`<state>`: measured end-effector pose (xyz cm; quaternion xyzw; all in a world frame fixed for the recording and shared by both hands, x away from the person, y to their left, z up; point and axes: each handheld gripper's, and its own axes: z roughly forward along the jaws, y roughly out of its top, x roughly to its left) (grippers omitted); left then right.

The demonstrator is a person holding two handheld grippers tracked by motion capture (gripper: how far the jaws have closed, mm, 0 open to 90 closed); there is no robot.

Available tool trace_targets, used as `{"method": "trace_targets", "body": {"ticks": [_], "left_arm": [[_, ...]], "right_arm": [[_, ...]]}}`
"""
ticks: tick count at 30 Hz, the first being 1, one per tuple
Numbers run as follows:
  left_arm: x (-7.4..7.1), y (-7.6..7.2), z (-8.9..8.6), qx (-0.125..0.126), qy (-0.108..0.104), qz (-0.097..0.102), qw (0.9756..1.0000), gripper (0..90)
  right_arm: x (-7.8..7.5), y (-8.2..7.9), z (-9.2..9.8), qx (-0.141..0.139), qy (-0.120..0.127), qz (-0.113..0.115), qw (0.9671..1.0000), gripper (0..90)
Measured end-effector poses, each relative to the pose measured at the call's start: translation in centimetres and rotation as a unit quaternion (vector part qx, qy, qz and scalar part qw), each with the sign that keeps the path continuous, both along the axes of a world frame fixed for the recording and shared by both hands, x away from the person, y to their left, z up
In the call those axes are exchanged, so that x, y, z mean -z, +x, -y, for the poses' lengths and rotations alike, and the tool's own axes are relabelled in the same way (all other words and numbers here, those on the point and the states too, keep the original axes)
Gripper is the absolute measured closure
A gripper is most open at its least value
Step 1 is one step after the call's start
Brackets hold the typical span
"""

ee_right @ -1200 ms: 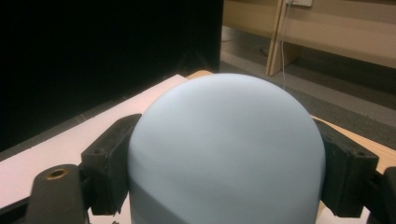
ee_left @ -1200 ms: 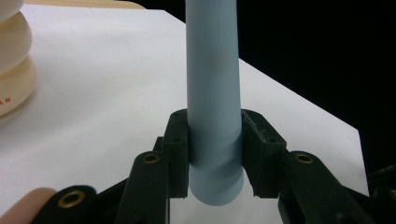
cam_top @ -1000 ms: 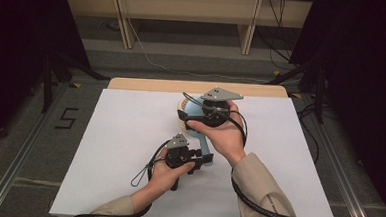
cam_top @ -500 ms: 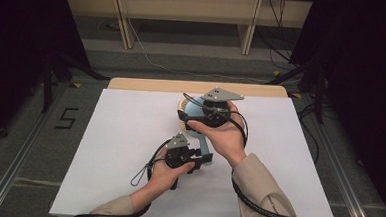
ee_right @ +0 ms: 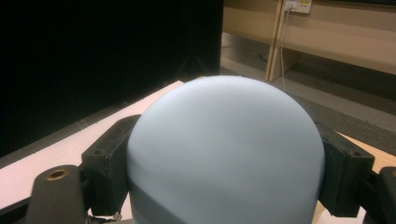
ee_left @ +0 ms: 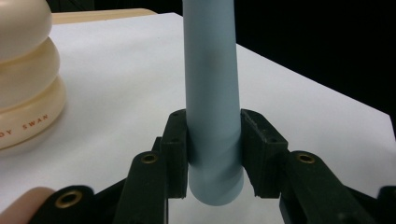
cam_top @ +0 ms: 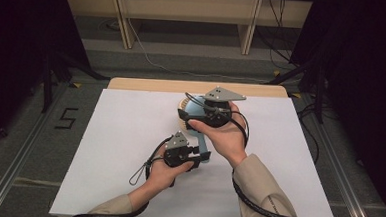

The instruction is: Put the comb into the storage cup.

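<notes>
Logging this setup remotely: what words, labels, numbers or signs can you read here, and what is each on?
"SWAN" on the lowest ring of the cream ringed object; letters before it are cut off except a "Y".
"5" marked on the grey floor left of the table.
Small label on the wall outlet: too blurred to read.

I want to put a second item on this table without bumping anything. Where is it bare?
The white table is bare along its left half and down its right edge, beyond the right sleeve. The middle is crowded: both hand-held grippers clamp the blue tool, the left hand-held gripper on its handle, beside the cream ringed object.
</notes>
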<state>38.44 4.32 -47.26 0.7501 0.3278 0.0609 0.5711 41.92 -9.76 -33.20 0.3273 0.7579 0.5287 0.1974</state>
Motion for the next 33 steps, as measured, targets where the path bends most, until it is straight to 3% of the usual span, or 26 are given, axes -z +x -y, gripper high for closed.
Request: {"method": "trace_targets", "body": {"ticks": [9, 15, 22, 33], "left_arm": [[-0.1, 0.0, 0.0, 0.004, 0.011, 0.012, 0.9999, 58.0], [-0.3, -0.1, 0.0, 0.011, 0.016, 0.019, 0.9996, 39.6], [-0.5, -0.3, -0.3, 0.014, 0.049, 0.029, 0.9983, 18.2], [-1.2, -0.5, -1.8, 0.014, 0.060, 0.050, 0.9969, 9.3]], "right_arm": [[-0.1, 0.0, 0.0, 0.002, 0.000, -0.003, 1.0000, 20.6], [-0.2, 0.0, 0.3, 0.005, 0.008, -0.004, 0.9999, 20.6], [-0.4, 0.1, 0.6, 0.014, 0.015, 0.005, 0.9998, 20.6], [-0.3, 0.2, 1.2, 0.022, 0.019, 0.006, 0.9996, 20.6]]}}
